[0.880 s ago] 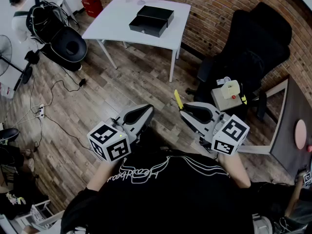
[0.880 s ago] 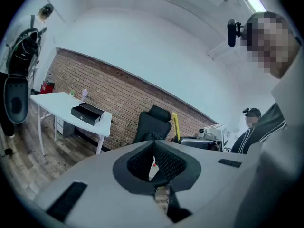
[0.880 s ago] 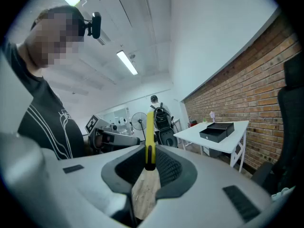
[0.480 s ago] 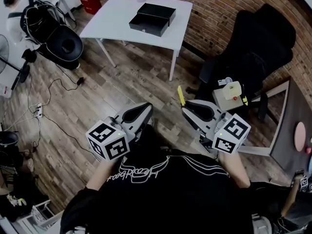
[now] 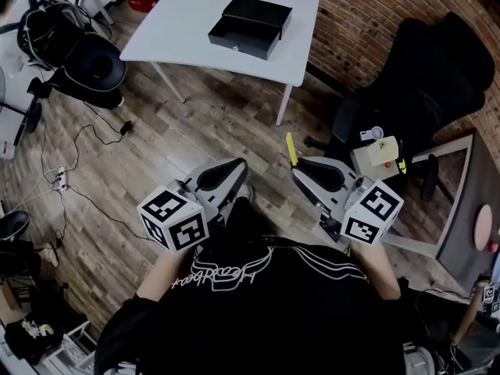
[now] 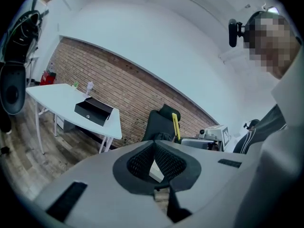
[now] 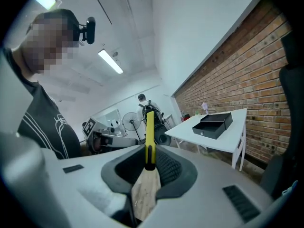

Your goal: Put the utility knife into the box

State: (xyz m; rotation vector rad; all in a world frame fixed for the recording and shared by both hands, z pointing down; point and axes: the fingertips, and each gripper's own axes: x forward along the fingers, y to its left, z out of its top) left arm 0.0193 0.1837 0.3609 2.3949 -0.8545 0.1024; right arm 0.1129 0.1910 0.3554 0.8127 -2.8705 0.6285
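A yellow utility knife [image 5: 291,148] sticks out forward from my right gripper [image 5: 299,170], whose jaws are shut on its lower part. In the right gripper view the knife [image 7: 149,137] stands upright between the pads. The black box [image 5: 250,26] lies open on a white table [image 5: 187,30] far ahead, also visible as the box [image 7: 212,125] in the right gripper view and the box [image 6: 93,111] in the left gripper view. My left gripper [image 5: 234,166] is held beside the right one at waist height, its jaws shut with nothing in them.
A black office chair [image 5: 422,92] stands right of the table. A small stand with a beige device [image 5: 376,153] is near my right gripper. A black stroller-like frame [image 5: 86,53] and floor cables [image 5: 86,178] lie to the left on the wooden floor.
The table and box have slid slightly up and right in the head view. Both grippers keep the same pose, with the knife still in the right one.
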